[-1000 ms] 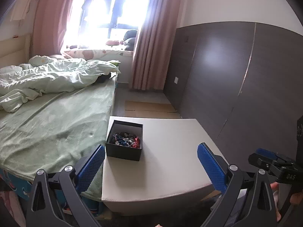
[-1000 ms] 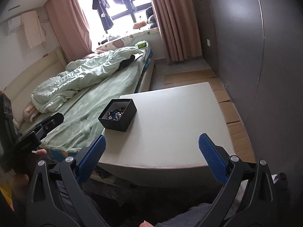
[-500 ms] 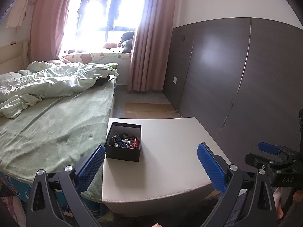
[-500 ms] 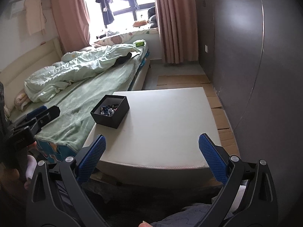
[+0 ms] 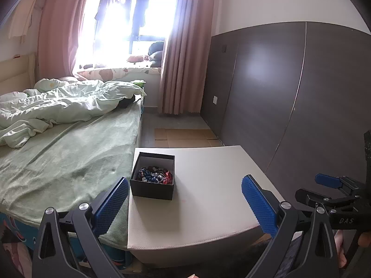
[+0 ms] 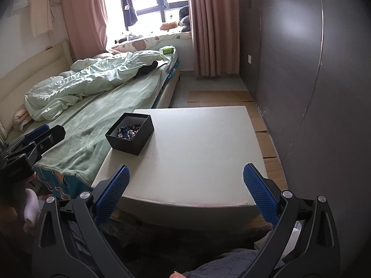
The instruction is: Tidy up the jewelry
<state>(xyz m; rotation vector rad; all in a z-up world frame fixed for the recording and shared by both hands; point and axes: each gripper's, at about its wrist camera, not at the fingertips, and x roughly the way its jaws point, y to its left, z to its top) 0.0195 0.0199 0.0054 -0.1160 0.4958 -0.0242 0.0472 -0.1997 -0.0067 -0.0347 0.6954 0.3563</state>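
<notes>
Standing at the foot of the room, much stays hard to read: the window (image 5: 129, 23) is blown out with glare, so the clothes hung in it are only dark shapes, and a dark lump under the quilt (image 5: 69, 102) on the bed (image 5: 65, 157) cannot be identified. The near edge of the bed is cut off behind the left gripper (image 5: 184, 202), whose blue pads are spread wide with nothing between them, held low before the worktop (image 5: 208, 197).

The box (image 5: 151, 191), black and lidless, sits on the worktop's left side, close to the edge next to the bed. Inside it lies the jewelry (image 5: 155, 177), a tangled heap of beads, dark blue and some red; single pieces cannot be told apart, and the box's near wall hides the front of the heap. The rest of the worktop shows only its pale surface.

Flattened cardboard (image 6: 220, 96) lies on the floor beyond the worktop, partly hidden by it. The right gripper (image 6: 185, 191) hangs before the worktop's near edge, its pads also wide apart and holding nothing. At the far right a dark panelled wall (image 6: 289, 69) fades into the lens's black rim.
</notes>
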